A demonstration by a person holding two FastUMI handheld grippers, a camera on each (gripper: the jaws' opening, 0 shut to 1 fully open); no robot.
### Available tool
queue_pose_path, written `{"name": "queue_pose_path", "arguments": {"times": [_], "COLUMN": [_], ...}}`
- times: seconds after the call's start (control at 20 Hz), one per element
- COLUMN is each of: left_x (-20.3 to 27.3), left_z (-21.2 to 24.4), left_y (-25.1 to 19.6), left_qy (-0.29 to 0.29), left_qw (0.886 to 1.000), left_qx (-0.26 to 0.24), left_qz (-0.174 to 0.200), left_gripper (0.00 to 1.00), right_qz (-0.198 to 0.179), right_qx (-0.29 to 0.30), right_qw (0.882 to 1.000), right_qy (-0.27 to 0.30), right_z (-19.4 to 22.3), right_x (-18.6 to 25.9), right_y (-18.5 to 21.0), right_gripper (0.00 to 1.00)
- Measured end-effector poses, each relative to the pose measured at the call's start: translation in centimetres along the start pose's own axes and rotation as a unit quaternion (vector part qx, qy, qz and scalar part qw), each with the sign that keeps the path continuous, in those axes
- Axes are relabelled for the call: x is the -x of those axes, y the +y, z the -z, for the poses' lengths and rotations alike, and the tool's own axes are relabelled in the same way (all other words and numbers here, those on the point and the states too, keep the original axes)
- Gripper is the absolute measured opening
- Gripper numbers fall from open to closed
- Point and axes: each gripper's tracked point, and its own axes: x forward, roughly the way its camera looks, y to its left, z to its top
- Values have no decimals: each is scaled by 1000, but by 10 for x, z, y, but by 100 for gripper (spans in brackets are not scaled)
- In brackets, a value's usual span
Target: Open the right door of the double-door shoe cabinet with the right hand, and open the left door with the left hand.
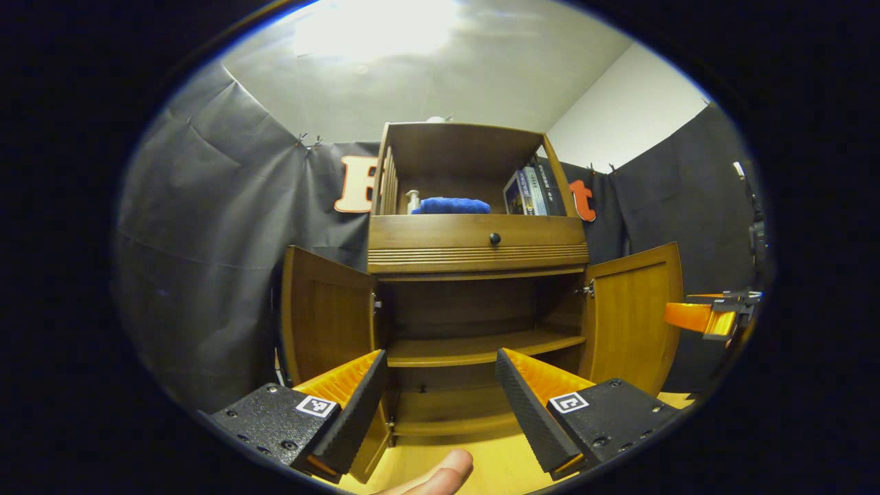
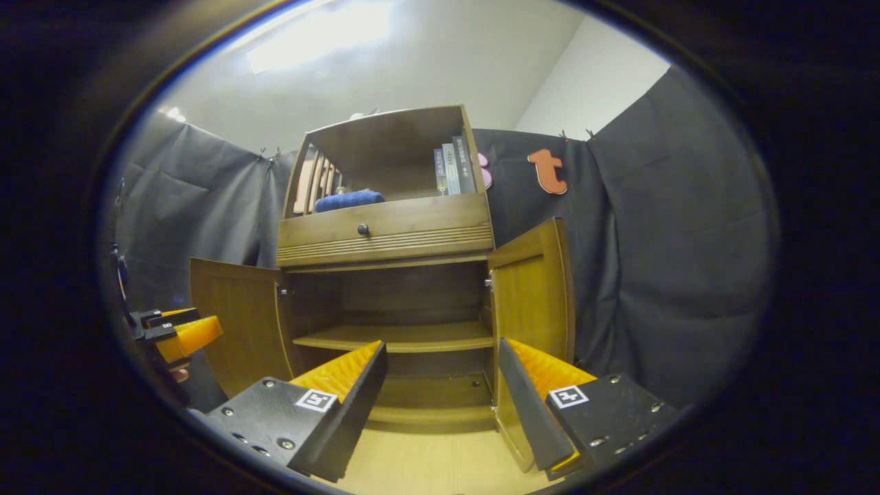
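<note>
Shoe cabinet stood against the booth wall, both doors swung wide: left door, right door. Inner shelf bare. Left gripper and right gripper hung before it, jaws apart, holding nothing. Doors looked stiff hinged wood, light to swing; free edge the likeliest hold.

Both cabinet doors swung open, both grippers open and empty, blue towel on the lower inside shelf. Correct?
Not quite: the blue towel lies in the top open compartment above the drawer, as the left gripper view shows. Both doors, left door and right door, are open.
</note>
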Motion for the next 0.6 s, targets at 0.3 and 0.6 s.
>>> {"name": "queue_pose_path", "arguments": {"times": [0.3,0.6], "left_x": [-42,-79], "left_z": [23,64], "left_y": [-34,-41], "left_qy": [-5,13], "left_qw": [1000,1000], "left_qx": [4,11], "left_qz": [-2,9], "left_gripper": [99,97], "right_qz": [28,35], "right_qx": [20,42], "right_qw": [999,998], "right_qy": [16,25], "right_z": [24,46], "right_x": [-39,-69], "right_y": [-1,5], "right_gripper": [96,94]}}
